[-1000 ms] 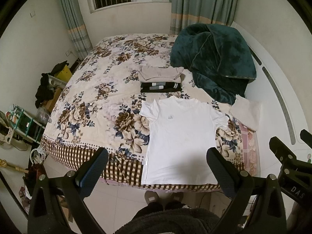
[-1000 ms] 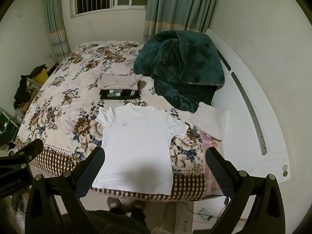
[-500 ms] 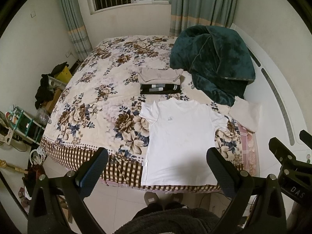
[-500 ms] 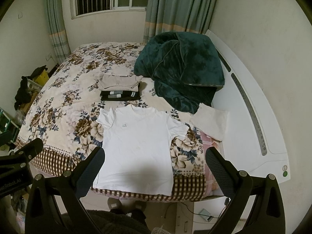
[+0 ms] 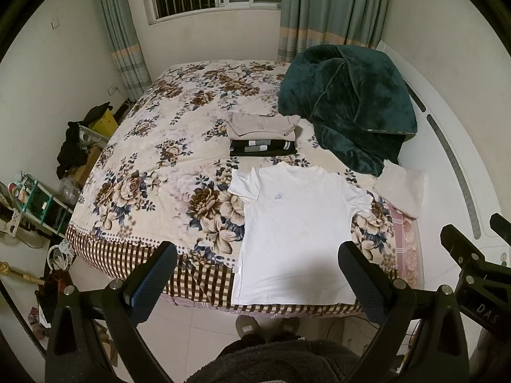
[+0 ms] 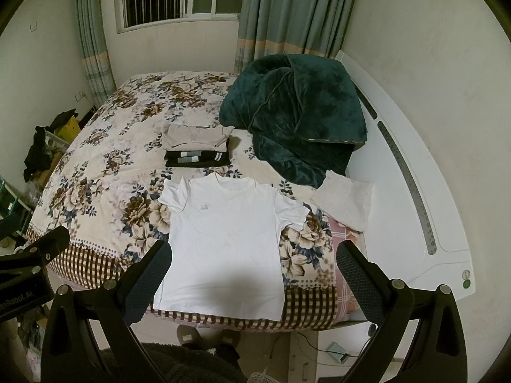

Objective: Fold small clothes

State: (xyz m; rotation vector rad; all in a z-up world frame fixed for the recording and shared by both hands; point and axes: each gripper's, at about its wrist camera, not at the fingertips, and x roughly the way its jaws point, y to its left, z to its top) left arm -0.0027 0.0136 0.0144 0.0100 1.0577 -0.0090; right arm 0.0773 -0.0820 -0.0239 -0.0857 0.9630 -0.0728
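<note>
Beyond both spread tools (image 5: 257, 282) (image 6: 254, 274), apart, the white T-shirt (image 5: 295, 229) lies flat on the bed (image 5: 153, 191).

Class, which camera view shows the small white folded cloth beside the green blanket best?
The right wrist view: the white cloth lies nearer the picture's middle, all its edges plain. The left wrist view shows the same cloth whole too, but farther toward the right side.

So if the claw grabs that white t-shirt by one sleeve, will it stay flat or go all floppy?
Probably floppy: the white t-shirt is thin cloth lying limp on the bed, its hem draped over the edge. It looks light, so it would likely dangle and bunch up.
</note>
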